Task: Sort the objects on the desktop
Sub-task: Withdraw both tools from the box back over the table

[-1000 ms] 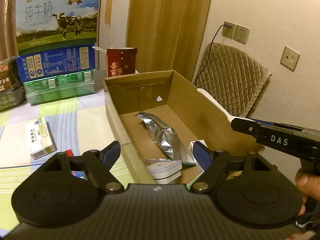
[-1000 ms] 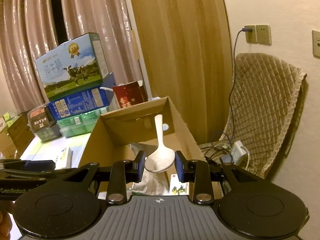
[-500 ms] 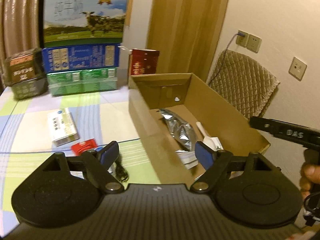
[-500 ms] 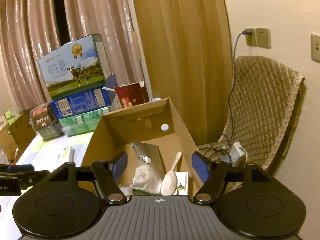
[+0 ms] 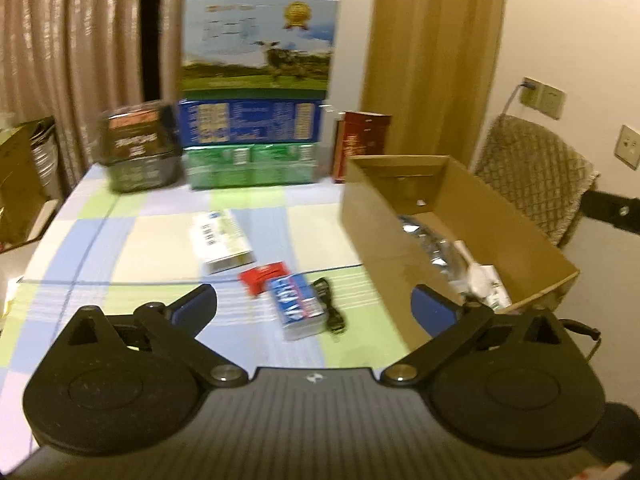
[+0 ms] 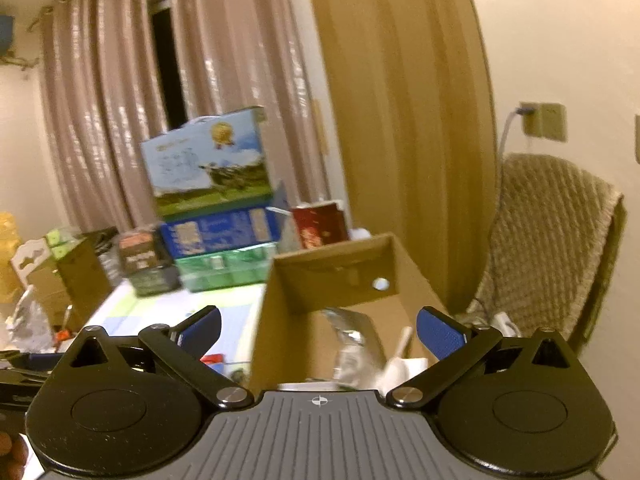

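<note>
A brown cardboard box [image 5: 372, 232] stands at the table's right side. Inside it lie a silver foil pouch [image 5: 430, 246], a white spoon [image 6: 396, 364] and small white packets. On the checked tablecloth left of the box lie a white medicine box [image 5: 220, 240], a red packet [image 5: 264, 276], a blue packet [image 5: 296, 306] and a black cable [image 5: 330, 308]. My left gripper [image 5: 314, 304] hovers open above the blue packet and cable, holding nothing. My right gripper [image 6: 318, 330] is open and empty above the cardboard box [image 6: 340, 280].
Stacked milk cartons [image 5: 256, 92], a dark package [image 5: 138, 148] and a red box [image 5: 362, 146] line the table's far edge. A padded chair [image 5: 536, 176] stands right of the cardboard box. Clutter and cartons [image 6: 48, 276] crowd the left side.
The right gripper opened and dropped the white spoon into the cardboard box, then lifted. The left gripper swung left from over the box to above the loose items on the tablecloth.
</note>
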